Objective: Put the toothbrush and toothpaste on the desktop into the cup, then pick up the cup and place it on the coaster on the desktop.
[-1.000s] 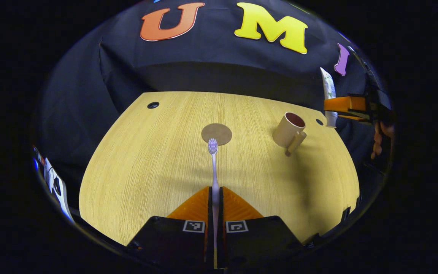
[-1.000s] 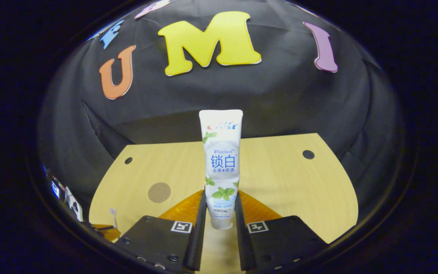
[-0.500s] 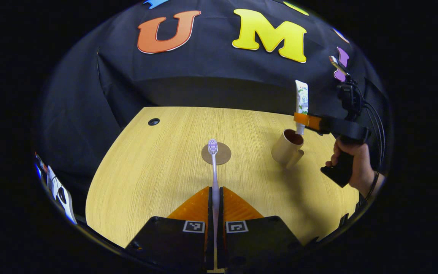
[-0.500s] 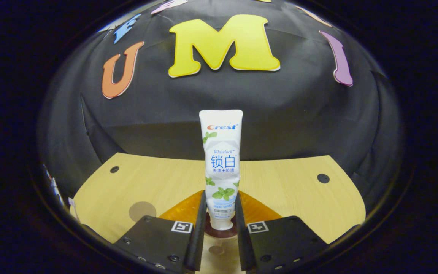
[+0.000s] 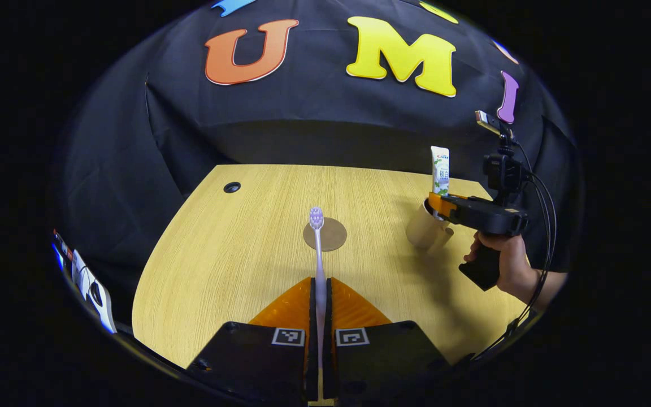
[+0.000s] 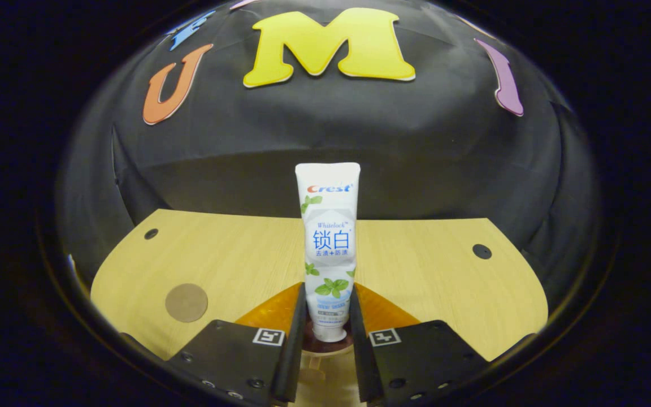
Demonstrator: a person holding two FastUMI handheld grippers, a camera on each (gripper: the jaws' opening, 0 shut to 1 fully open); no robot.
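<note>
left tongs (image 5: 320, 294) clamped tight on the toothbrush (image 5: 318, 254) handle, fingers nearly touching w/ just the thin handle between. brush sticks straight out fwd, bristle head up in the air, lined up over the near edge of the coaster (image 5: 325, 234). coaster lies flat around the middle of the counter (image 5: 235, 254).

right tongs (image 6: 327, 316) pinch the toothpaste (image 6: 328, 249) low on the tube, both fingers pressed on its sides, tube upright w/ cap end down. from the left gripper view the right tongs (image 5: 435, 202) sit right at the rim of the cup (image 5: 424, 229), toothpaste (image 5: 439, 176) standing up out of the cup mouth, a hand (image 5: 506, 265) on the grip behind. cup stands toward the counter's right edge, well apart from the coaster. in the right gripper view the cap sits inside the dark cup (image 6: 325, 345) opening just below the fingers; can't tell if it touches the bottom. coaster (image 6: 186, 302) there is near the counter's left front edge.
</note>
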